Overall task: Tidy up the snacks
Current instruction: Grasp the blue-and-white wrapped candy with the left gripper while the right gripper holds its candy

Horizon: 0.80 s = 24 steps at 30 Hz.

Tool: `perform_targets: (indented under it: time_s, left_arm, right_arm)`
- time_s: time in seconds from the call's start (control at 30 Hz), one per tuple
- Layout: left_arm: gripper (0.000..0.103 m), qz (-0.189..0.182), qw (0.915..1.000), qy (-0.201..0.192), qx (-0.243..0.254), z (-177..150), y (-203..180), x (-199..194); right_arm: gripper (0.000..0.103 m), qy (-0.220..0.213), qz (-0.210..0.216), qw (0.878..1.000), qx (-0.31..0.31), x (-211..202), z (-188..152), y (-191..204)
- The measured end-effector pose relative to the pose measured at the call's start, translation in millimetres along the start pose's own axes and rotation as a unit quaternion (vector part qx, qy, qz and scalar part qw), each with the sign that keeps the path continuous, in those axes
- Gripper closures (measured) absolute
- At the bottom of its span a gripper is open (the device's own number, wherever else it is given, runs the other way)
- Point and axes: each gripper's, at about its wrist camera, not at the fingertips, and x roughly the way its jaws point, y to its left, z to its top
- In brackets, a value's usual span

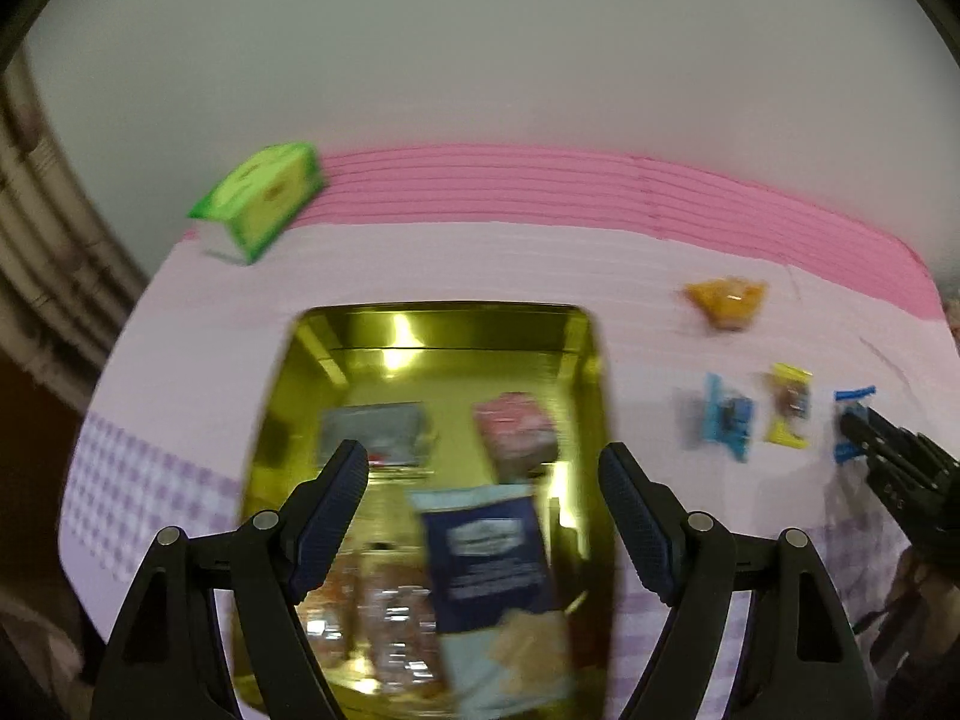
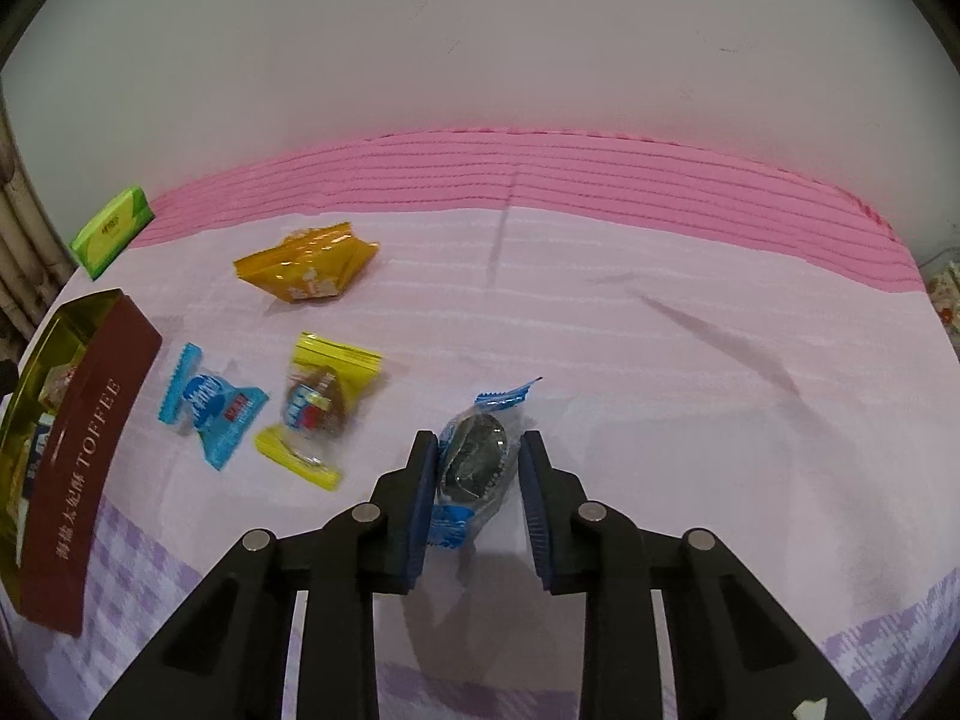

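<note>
Right now the pick step: right gripper (image 2: pixel 474 468) has its jaws clenched on the blue-wrapped dark candy (image 2: pixel 474 462), pads pressing both sides, the candy low on the pink tablecloth (image 2: pixel 660 360), whether lifted I can't tell. Next move, I'd judge: lift and carry it left to the gold toffee tin (image 2: pixel 36 360) and drop it in. Watch the loose wrapper slipping. Left gripper (image 1: pixel 483 492) hangs over the open tin (image 1: pixel 576 330), jaws released, nothing between them; biscuit pack and other snacks already lie inside. Still out on the tabletop: light-blue candy (image 2: pixel 210 408), yellow-wrapped candy (image 2: pixel 318 408), orange packet (image 2: pixel 306 270). Green box (image 2: pixel 111 228) sits at the far left edge.
</note>
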Motion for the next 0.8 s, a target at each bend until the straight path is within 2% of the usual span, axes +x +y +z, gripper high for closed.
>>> perform_targets:
  time_s: [0.33,0.5,0.8]
  left_arm:
    - [0.024,-0.054,0.9978,0.020,0.033,1.8,-63.4,16.3]
    - [0.024,-0.059,0.9971,0.023,0.042,4.2,-80.2,24.2]
    - [0.024,-0.059,0.9962,0.037,0.054,11.9,-101.9,43.7]
  right_arm:
    - [0.078,-0.017,-0.023,0.999,0.031,-12.6,-14.2,-40.1]
    - [0.078,-0.023,-0.027,0.998,0.051,-14.5,-20.6,-55.0]
    - [0.078,-0.025,-0.022,0.998,0.060,-14.1,-23.1,-58.8]
